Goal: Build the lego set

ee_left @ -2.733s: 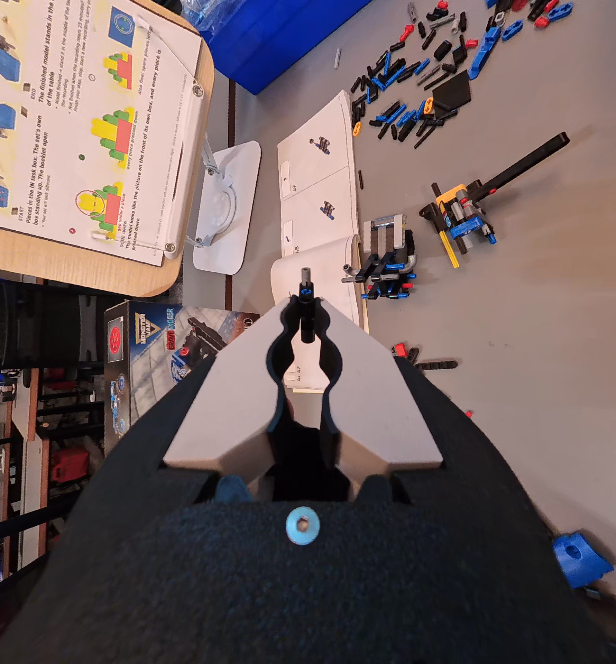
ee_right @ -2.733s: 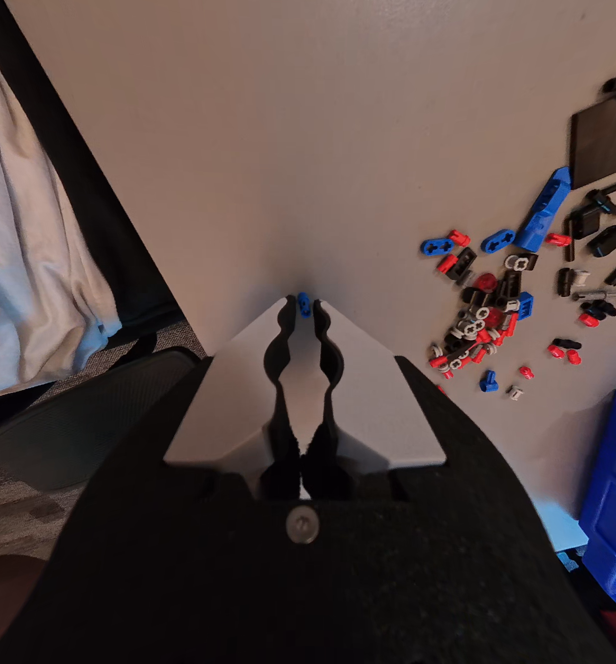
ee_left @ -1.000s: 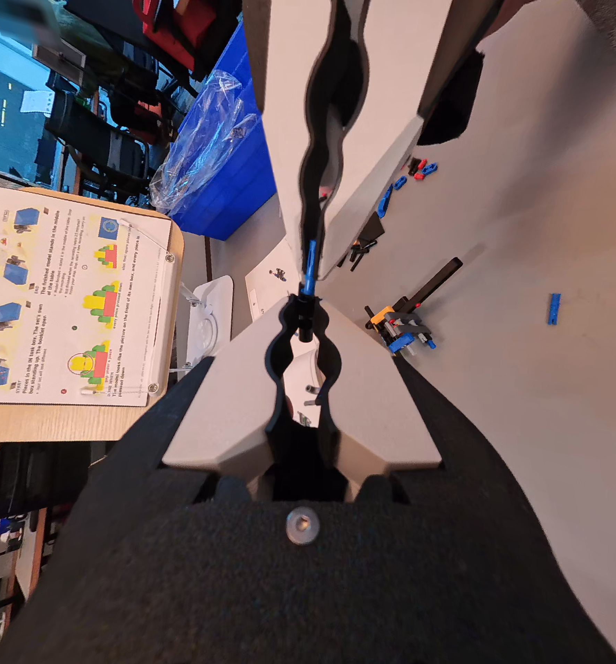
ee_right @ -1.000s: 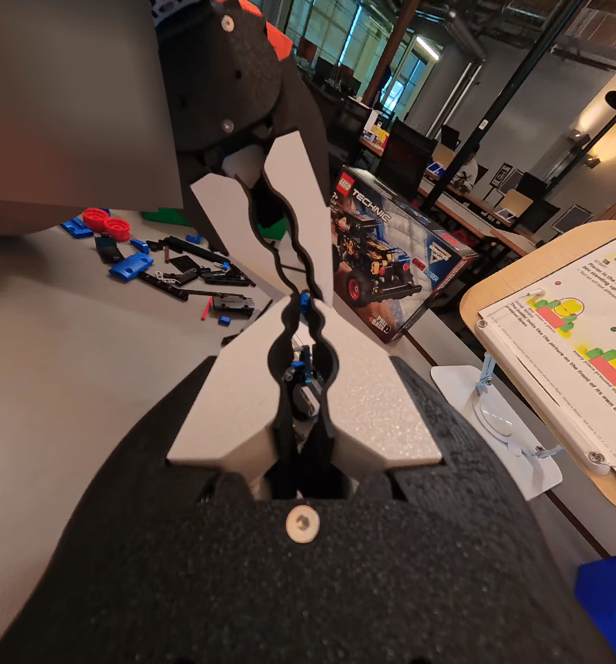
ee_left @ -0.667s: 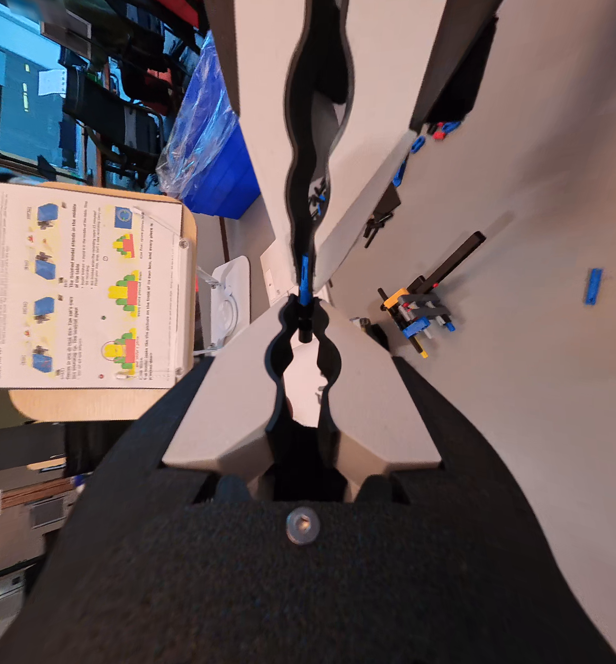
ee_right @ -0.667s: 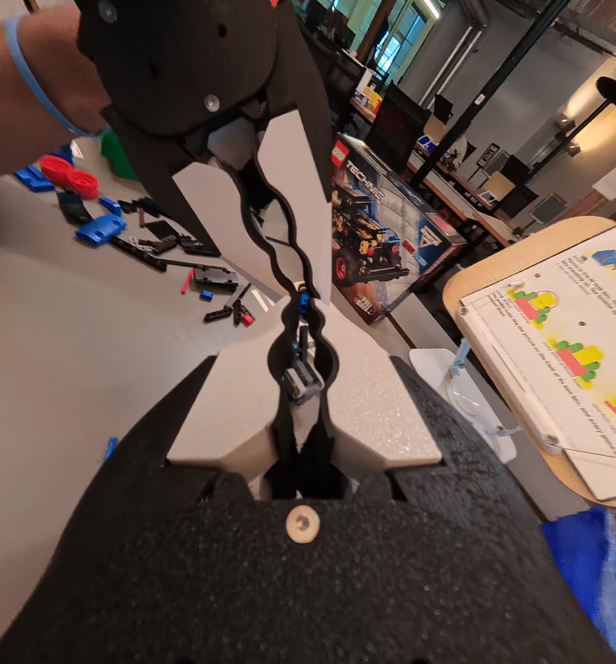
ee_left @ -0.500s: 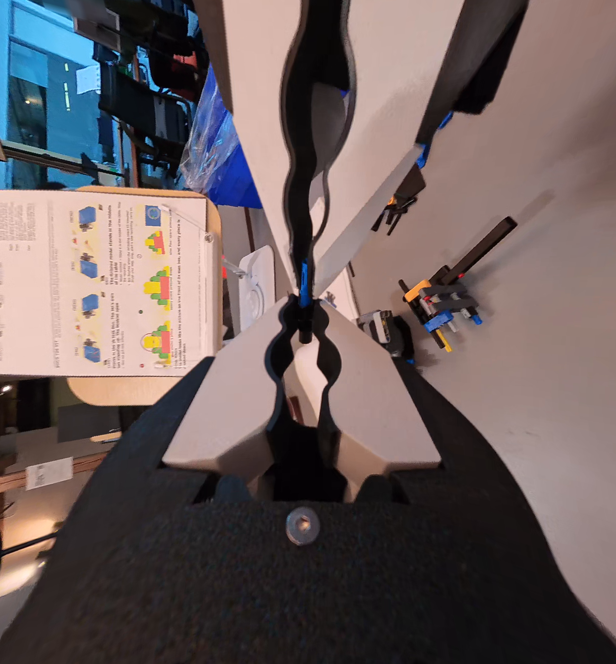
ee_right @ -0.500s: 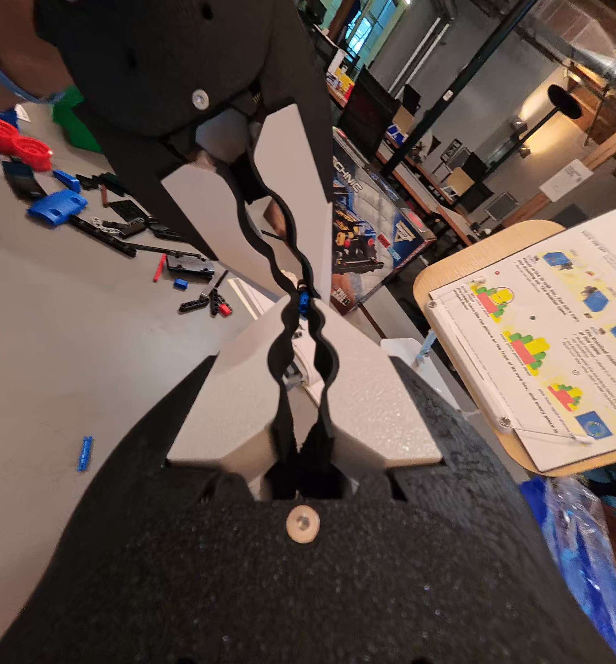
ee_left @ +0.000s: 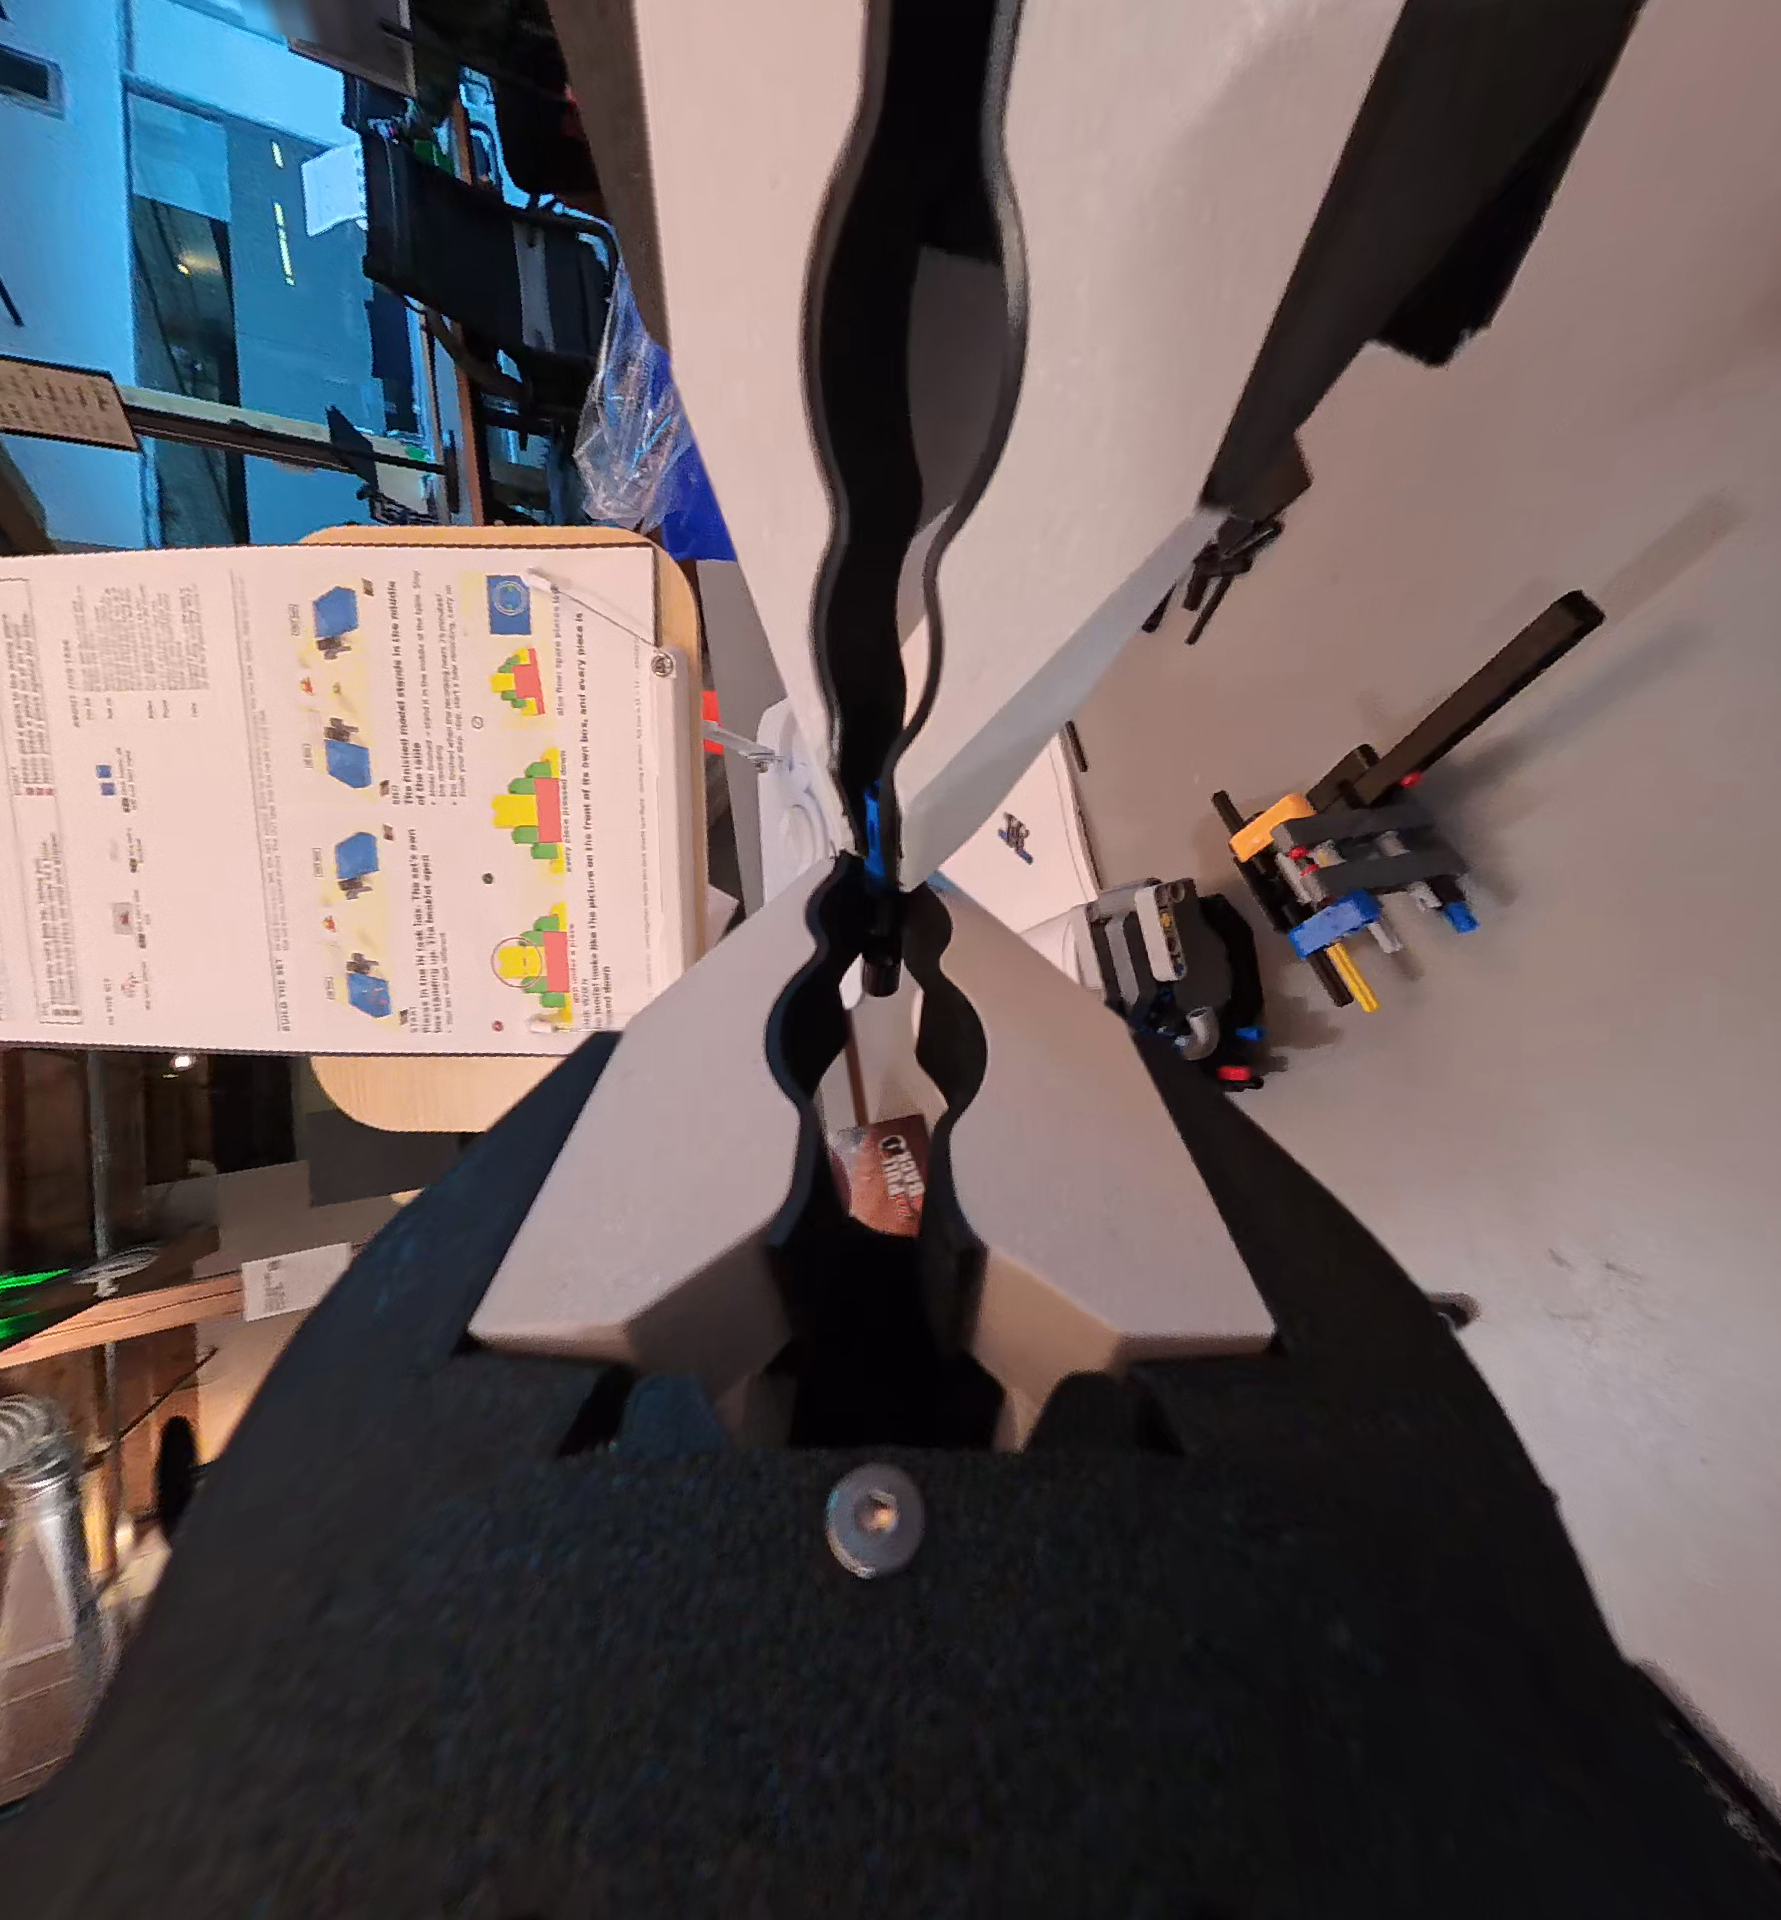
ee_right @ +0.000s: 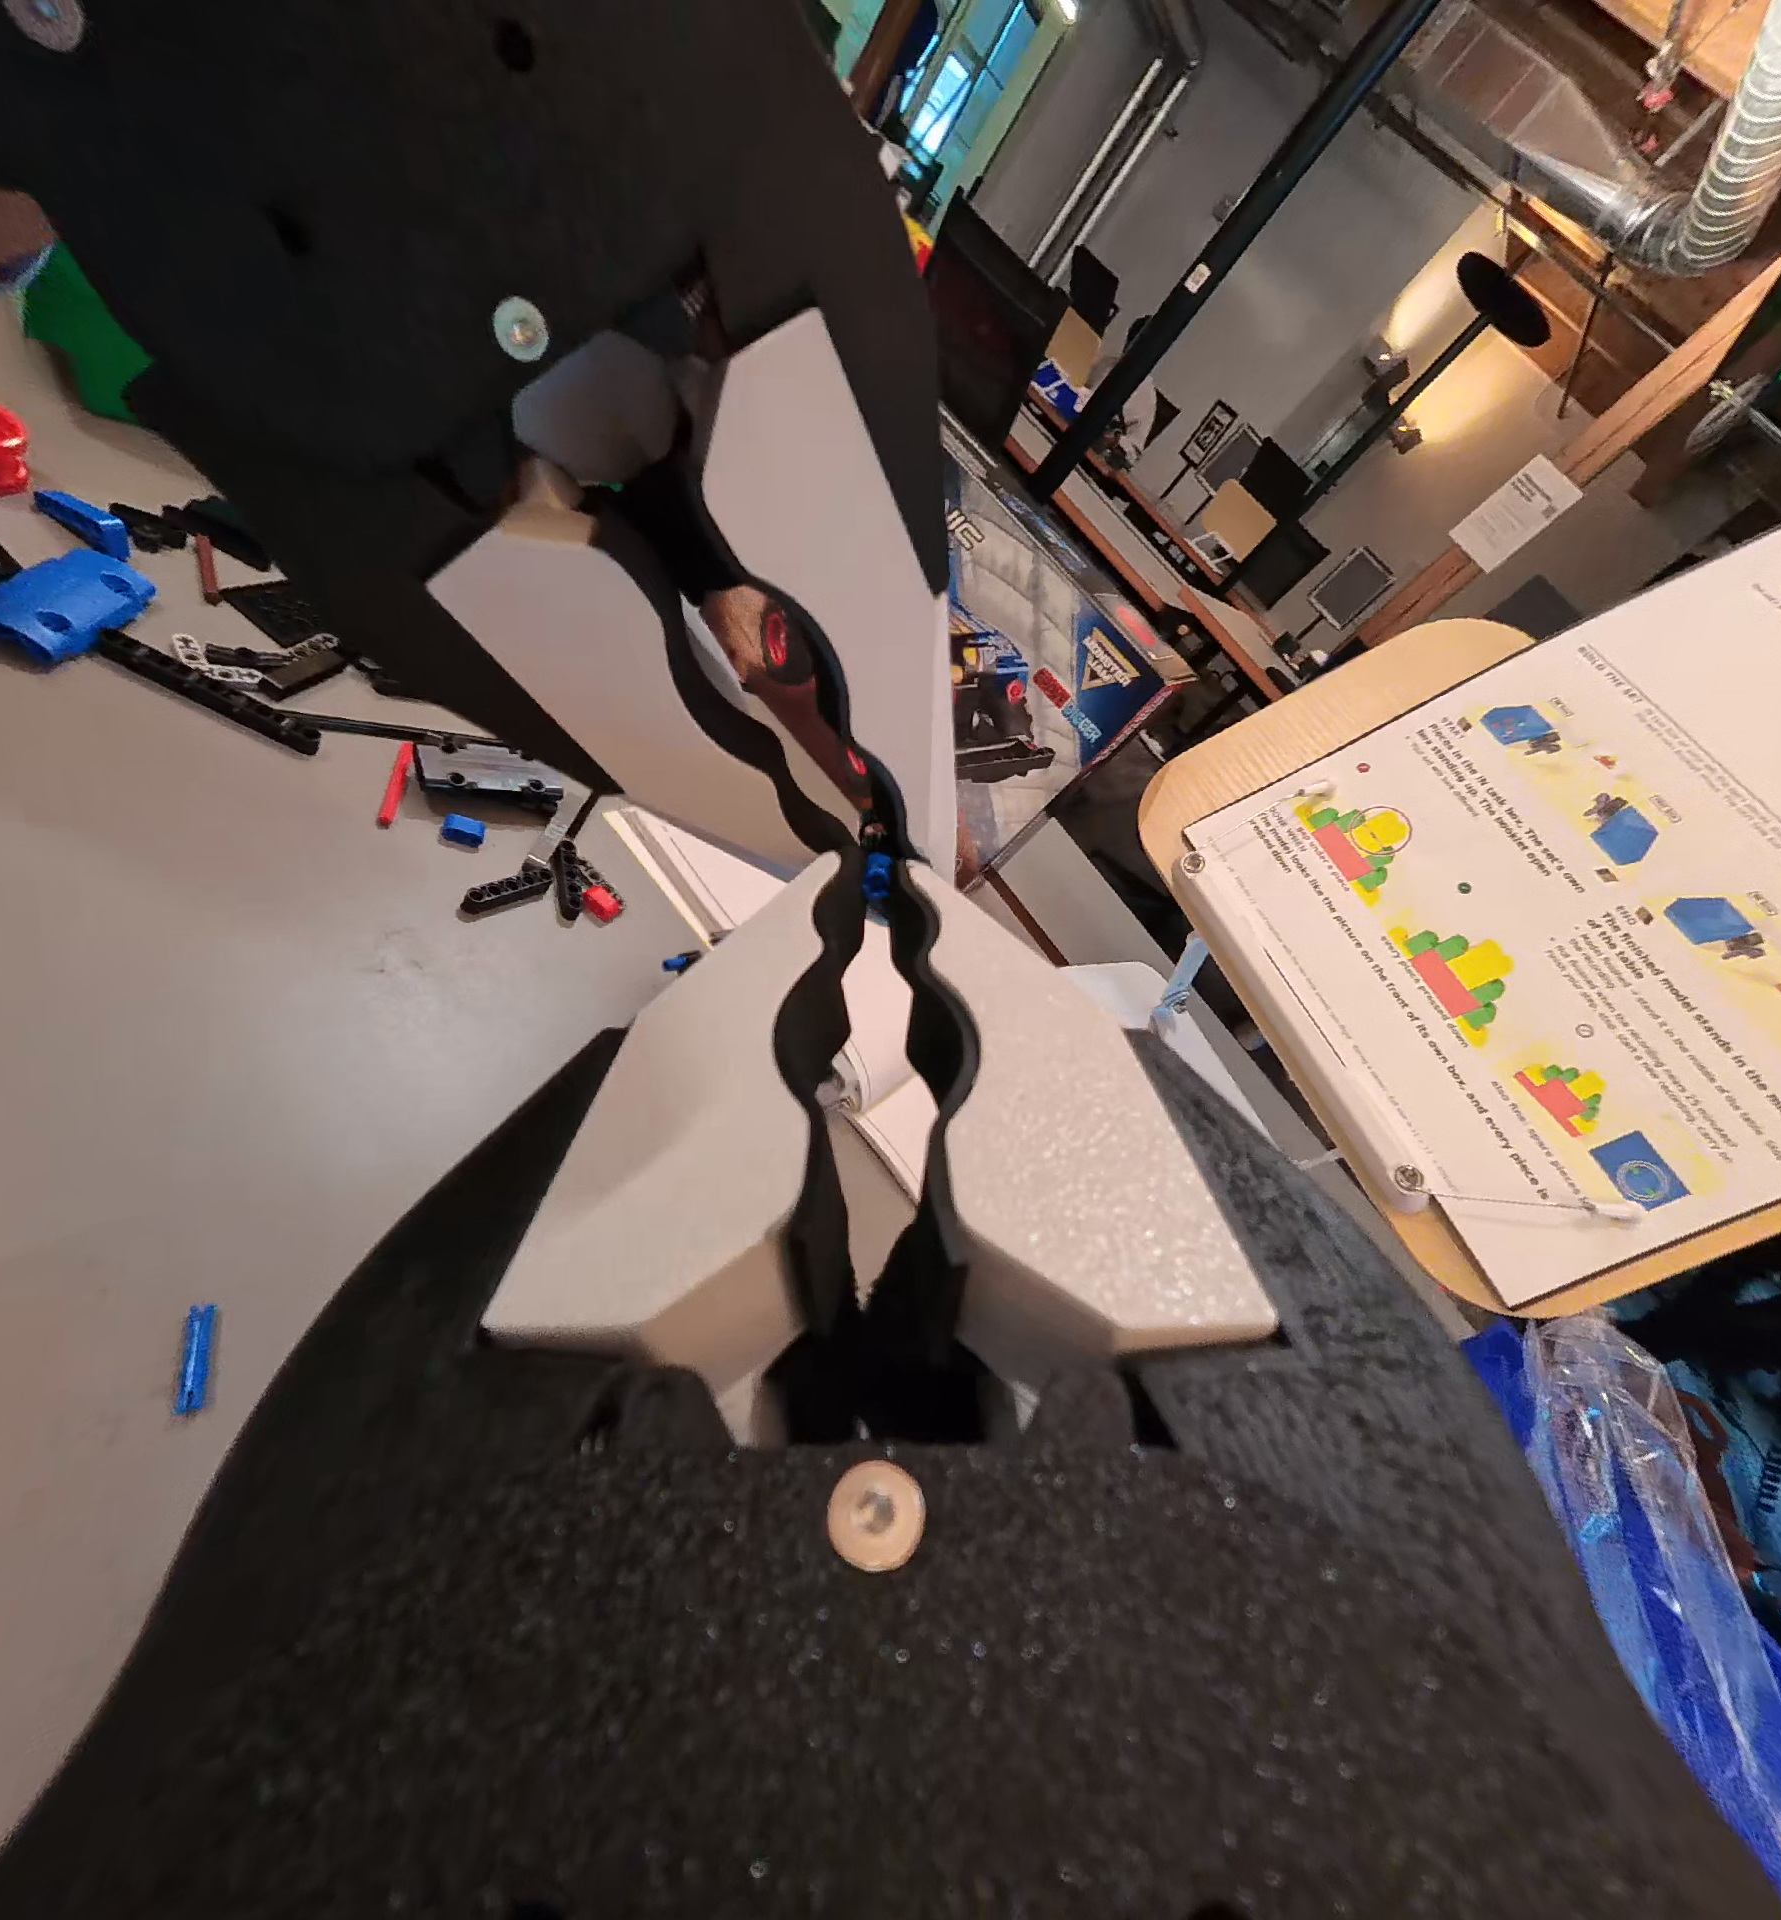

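Observation:
My left gripper (ee_left: 878, 902) is shut on a short black pin piece (ee_left: 881, 940) that stands up between its tips. My right gripper (ee_right: 873, 881) is shut on a small blue piece (ee_right: 875, 873). Both are held above the table, tip to tip, and the blue piece (ee_left: 873, 821) touches the top of the black pin. In the left wrist view the right gripper (ee_left: 870, 831) comes down from the top. In the right wrist view the left gripper (ee_right: 881, 821) comes in from the upper left. Two partly built assemblies lie on the table, one grey and black (ee_left: 1177, 956), one with yellow and blue parts (ee_left: 1353, 862).
An instruction board (ee_left: 325, 800) on a wooden stand is to the side, also in the right wrist view (ee_right: 1540, 935). The set's box (ee_right: 1042, 665) stands behind it. Loose black, blue and red pieces (ee_right: 211, 686) lie on the grey table (ee_right: 242, 1039); a small blue beam (ee_right: 195, 1356) lies alone. A blue bin (ee_right: 1696, 1558) is nearby. Only a small space, under 4 cm, lies between the two pairs of fingers.
Both grippers rose from the table and came together tip to tip. In the last second they stay joined, tilt together, and the blue piece presses closer onto the black pin.

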Demonstrator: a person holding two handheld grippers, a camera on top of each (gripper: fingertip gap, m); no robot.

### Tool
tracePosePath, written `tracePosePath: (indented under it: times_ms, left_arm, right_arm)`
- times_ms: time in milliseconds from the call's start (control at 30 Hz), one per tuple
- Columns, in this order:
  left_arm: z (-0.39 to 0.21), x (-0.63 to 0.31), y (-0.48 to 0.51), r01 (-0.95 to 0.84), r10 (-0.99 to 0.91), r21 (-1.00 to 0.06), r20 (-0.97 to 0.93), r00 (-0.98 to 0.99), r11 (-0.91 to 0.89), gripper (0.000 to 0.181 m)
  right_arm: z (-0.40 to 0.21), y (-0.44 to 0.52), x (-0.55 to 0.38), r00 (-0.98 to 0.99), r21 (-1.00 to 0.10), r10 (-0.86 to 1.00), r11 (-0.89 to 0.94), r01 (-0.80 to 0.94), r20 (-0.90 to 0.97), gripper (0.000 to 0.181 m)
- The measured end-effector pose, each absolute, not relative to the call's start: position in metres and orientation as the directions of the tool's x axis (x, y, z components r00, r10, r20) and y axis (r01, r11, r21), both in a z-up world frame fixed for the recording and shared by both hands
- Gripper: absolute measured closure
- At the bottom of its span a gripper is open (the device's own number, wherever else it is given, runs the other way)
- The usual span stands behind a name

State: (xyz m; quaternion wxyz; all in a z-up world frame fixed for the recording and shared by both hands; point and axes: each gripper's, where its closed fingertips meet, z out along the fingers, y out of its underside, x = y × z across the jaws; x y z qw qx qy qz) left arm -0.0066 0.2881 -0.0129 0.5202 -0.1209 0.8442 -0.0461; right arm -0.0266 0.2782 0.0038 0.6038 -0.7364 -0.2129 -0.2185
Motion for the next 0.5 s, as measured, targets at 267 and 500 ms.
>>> tracePosePath:
  times_ms: [267, 500]
  left_arm:
    - [-0.016, -0.005, 0.292, -0.182, -0.213, -0.149, -0.884, -0.417, 0.972, 0.176]
    - [-0.01, -0.007, 0.282, -0.127, -0.29, -0.261, -0.853, -0.433, 0.957, 0.176]
  right_arm:
    - [0.001, 0.282, -0.025, 0.803, -0.785, 0.011, -0.203, 0.585, 0.595, 0.177]
    - [0.008, 0.277, -0.028, 0.835, -0.824, 0.037, -0.147, 0.547, 0.548, 0.178]
